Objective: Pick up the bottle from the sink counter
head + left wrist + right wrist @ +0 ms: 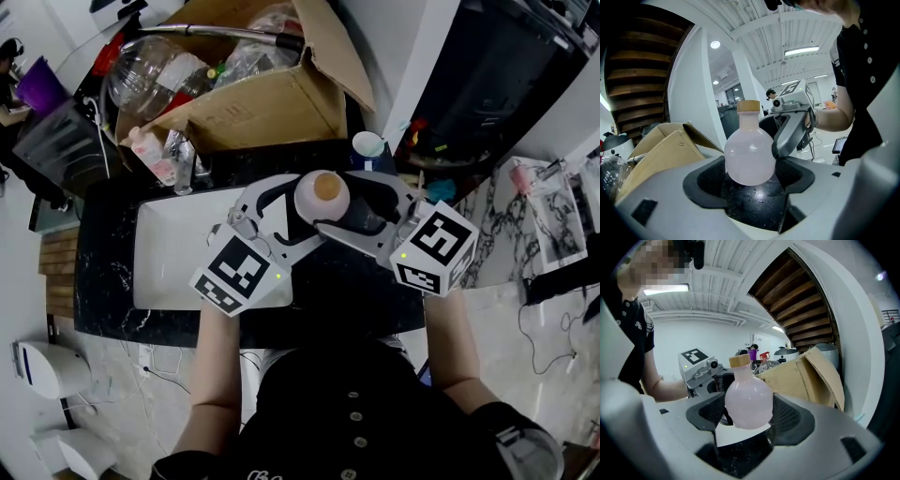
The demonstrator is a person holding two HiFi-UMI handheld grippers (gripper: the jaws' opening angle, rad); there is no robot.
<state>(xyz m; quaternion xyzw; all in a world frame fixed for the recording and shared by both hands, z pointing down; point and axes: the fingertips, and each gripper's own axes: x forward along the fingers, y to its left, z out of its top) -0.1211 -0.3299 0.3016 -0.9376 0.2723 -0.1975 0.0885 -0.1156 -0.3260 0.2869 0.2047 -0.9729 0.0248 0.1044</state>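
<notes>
Two grippers: one in each hand. They reach in from opposite sides and meet at the same bottle, to the right of the sink.
Bottle: round and pale pink, with a tan cap. It stands up straight over the black counter, just to the right of the sink. I cannot tell if its bottom touches the counter.
Left gripper: the jaws are partway open. The fat round part of the bottle sits between them, and the pads press on its sides.
Right gripper: the jaws are partway open too. They hug the same round part of the bottle from the other way, on the side away from the sink.
Sink: white and set into the counter.
Cardboard box: big and brown. It stands behind the sink, with its flaps open and clear plastic things inside.
Cup: small. It is behind the sink on the right, beside the box corner.
Marker cubes: one at the sink's right edge, one farther right of the sink.
</notes>
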